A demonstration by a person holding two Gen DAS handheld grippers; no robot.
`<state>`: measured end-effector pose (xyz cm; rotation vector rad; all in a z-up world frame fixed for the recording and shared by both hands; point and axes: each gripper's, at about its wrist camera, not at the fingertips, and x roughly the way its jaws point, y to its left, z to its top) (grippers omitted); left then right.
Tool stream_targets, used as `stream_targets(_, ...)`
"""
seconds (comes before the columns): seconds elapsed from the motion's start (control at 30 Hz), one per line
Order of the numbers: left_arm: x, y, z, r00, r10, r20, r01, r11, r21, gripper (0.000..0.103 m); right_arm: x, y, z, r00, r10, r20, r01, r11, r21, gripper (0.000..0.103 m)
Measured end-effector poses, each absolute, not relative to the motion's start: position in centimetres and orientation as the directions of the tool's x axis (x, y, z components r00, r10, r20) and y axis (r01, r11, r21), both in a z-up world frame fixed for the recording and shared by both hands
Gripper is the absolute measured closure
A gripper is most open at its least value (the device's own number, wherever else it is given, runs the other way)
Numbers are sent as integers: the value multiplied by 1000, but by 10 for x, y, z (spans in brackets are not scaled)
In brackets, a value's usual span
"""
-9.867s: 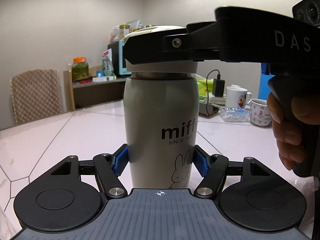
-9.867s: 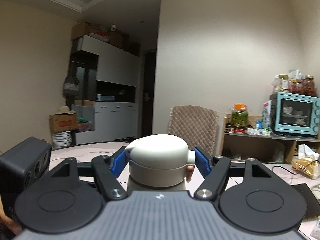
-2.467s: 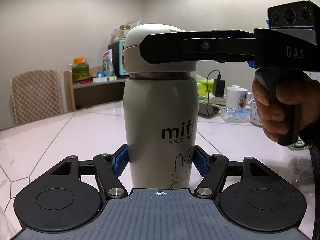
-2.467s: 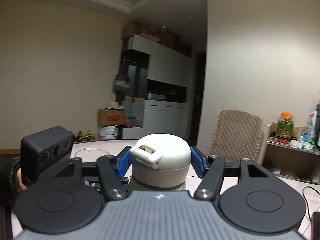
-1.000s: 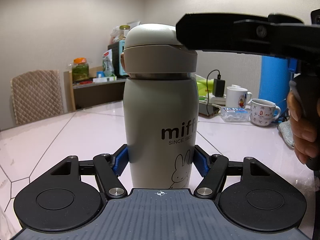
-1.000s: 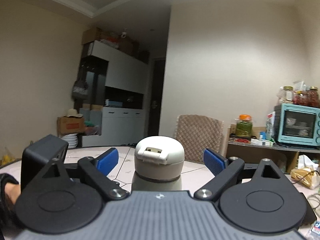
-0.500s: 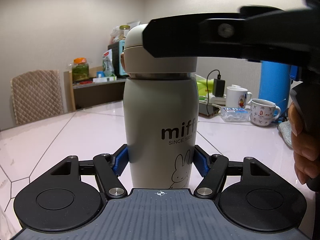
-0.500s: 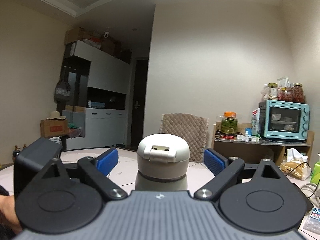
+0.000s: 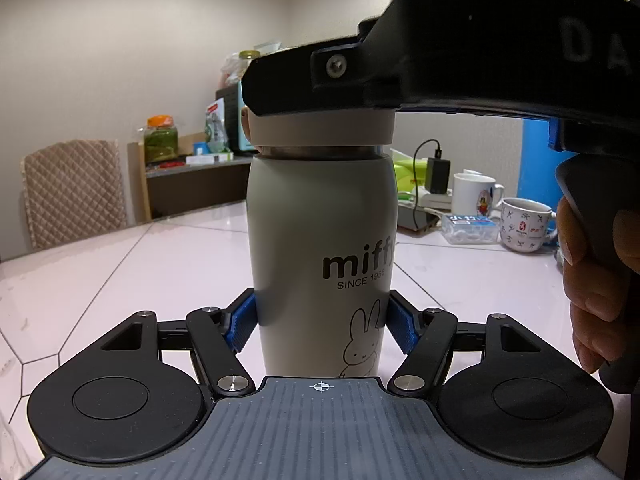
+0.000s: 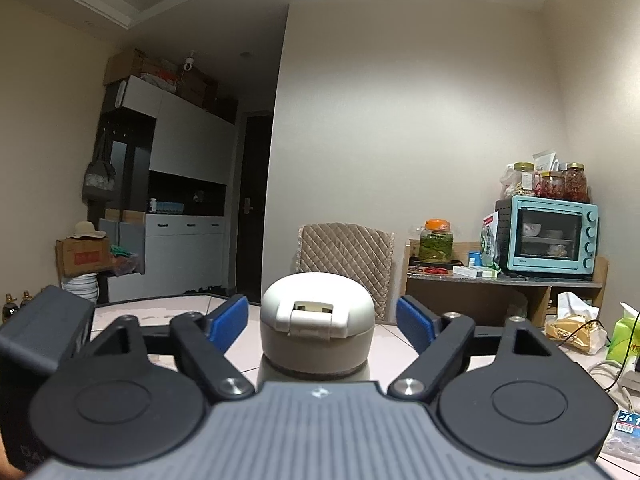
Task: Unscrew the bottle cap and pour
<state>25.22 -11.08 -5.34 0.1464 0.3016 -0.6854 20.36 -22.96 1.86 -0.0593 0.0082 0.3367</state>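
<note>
A cream "miffy" thermos bottle (image 9: 320, 240) stands upright on the white table (image 9: 120, 264). My left gripper (image 9: 320, 320) is shut on the bottle's lower body, blue pads pressed on both sides. The domed cream cap (image 10: 318, 330) sits on the bottle, its flip lid facing the right wrist camera. My right gripper (image 10: 320, 322) is open, its blue pads either side of the cap with small gaps. In the left wrist view the right gripper's black finger (image 9: 320, 84) covers the cap's top.
Two mugs (image 9: 524, 228), a small plastic box (image 9: 470, 228), a charger and a blue container (image 9: 534, 160) stand at the table's right. A quilted chair (image 9: 72, 192), a shelf with a jar (image 9: 160, 144) and a teal toaster oven (image 10: 546, 236) stand behind.
The right gripper let go of the cap, swung back round it, and has now narrowed its jaws and come closer about the cap. The left gripper and bottle have not moved.
</note>
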Motion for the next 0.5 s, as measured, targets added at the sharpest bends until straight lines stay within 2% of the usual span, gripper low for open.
stream_targets(0.37,253,-110,-53,733,-600,-321,642,766,34,31,203,-225,17,944,329,-26,-330,942,-64,38)
stream_targets(0.5,253,-110,-53,734,-599,-320,641,767,34,31,202,-225,19,941,336,-29,-337,939,-67,38)
